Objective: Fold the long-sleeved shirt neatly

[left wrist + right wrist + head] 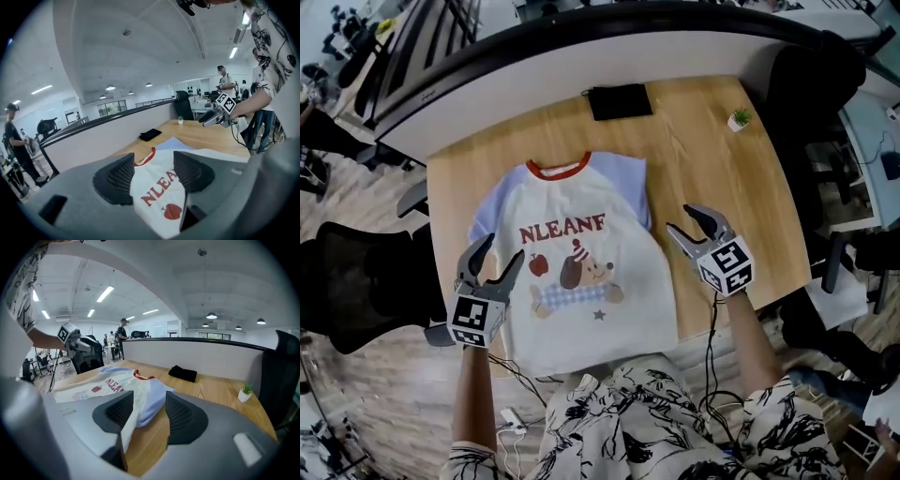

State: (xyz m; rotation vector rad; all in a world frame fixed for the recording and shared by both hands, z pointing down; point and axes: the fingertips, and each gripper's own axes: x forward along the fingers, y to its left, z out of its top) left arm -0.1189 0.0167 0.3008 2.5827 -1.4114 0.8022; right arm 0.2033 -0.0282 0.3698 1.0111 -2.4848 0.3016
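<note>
Though flat, soft shirt [581, 272] (approx. rectangular)

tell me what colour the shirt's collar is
Red; the collar shows best in the head view.

Wooden table [712, 141], black office chairs [356, 281]

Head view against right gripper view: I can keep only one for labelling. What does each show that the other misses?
Only the head view: the right gripper from outside, with its marker cube. Only the right gripper view: the ceiling lights and a person standing far off. Both: the shirt, the black pouch, the small potted plant, the left gripper.
</note>
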